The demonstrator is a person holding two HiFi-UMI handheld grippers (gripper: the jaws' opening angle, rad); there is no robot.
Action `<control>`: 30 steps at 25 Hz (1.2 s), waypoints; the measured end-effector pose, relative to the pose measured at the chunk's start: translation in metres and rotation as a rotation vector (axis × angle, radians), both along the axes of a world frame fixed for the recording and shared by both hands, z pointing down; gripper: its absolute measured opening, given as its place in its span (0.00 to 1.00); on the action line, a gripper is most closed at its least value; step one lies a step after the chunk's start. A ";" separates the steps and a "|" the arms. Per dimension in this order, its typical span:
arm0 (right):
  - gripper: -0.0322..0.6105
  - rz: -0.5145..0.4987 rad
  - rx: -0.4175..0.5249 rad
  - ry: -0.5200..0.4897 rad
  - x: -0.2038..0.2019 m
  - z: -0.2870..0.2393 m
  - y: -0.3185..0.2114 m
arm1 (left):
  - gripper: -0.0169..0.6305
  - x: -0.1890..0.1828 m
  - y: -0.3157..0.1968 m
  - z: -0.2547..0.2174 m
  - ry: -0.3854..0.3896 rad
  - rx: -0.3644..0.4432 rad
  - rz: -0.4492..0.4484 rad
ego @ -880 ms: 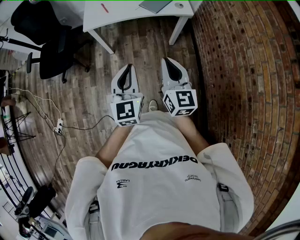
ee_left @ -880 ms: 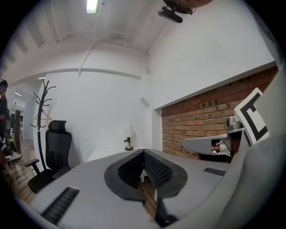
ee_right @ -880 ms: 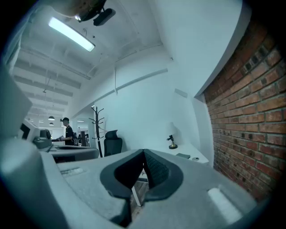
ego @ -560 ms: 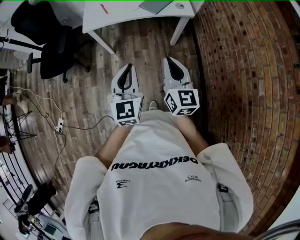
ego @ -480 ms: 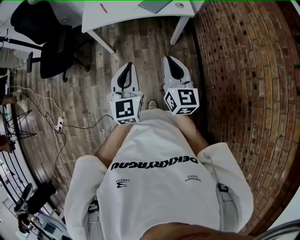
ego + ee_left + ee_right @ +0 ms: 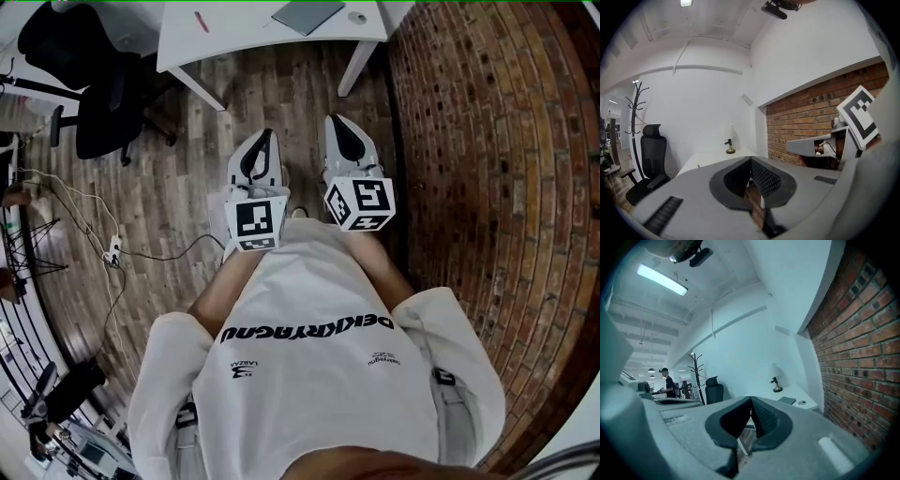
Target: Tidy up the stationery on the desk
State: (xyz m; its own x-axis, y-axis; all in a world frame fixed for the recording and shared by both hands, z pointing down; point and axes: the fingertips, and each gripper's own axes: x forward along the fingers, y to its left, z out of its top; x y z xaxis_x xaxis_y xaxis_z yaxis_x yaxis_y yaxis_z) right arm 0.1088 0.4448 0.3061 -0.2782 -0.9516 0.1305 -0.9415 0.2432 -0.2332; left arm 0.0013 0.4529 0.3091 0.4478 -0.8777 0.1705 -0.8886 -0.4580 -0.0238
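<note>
Since the earlier frames the white desk (image 6: 244,37) has slid a little lower into the head view, showing more of its top, and the left gripper (image 6: 266,137) has edged right and up.

Nearest, at the bottom of the frame, is the person's white shirt (image 6: 309,356). Just above it both grippers are held side by side at mid-frame, pointing up the picture. Each gripper view shows its jaws pressed together with nothing between them: the left gripper and the right gripper (image 6: 335,120) are both clenched and empty.

Beyond them lies a stretch of bare wooden floor (image 6: 281,94), well apart from the desk along the top edge. On the desk, a red pen (image 6: 201,21) lies up and to the left of the left gripper, which is likely the nearer one. The pen's long axis runs roughly up and down the frame. A grey notebook (image 6: 307,14) and a small round object (image 6: 356,16) sit above the right gripper.

A brick wall (image 6: 487,169) closes the right side. A black office chair (image 6: 103,103) stands at upper left, leaving open floor straight ahead for the approach.
</note>
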 end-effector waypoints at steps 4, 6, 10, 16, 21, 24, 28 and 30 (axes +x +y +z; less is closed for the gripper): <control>0.04 -0.011 -0.009 -0.008 0.006 0.010 -0.027 | 0.02 0.003 -0.029 0.012 0.003 -0.018 -0.014; 0.04 -0.007 -0.013 -0.009 0.010 0.015 -0.047 | 0.02 0.004 -0.050 0.017 0.002 -0.023 -0.014; 0.04 0.002 -0.032 -0.007 0.012 0.024 -0.102 | 0.02 0.002 -0.106 0.024 0.006 -0.032 -0.018; 0.04 0.023 -0.082 -0.023 0.016 0.035 -0.196 | 0.02 0.002 -0.204 0.029 -0.003 -0.066 -0.019; 0.04 0.054 -0.143 -0.030 0.013 0.048 -0.273 | 0.02 -0.003 -0.283 0.038 -0.010 -0.114 -0.014; 0.04 0.080 -0.205 -0.019 0.015 0.063 -0.308 | 0.02 0.000 -0.321 0.049 -0.014 -0.147 0.010; 0.04 0.101 -0.250 -0.026 0.018 0.075 -0.348 | 0.02 0.002 -0.368 0.061 -0.014 -0.188 0.033; 0.04 0.118 -0.269 -0.022 0.020 0.079 -0.365 | 0.02 0.004 -0.389 0.067 -0.012 -0.209 0.050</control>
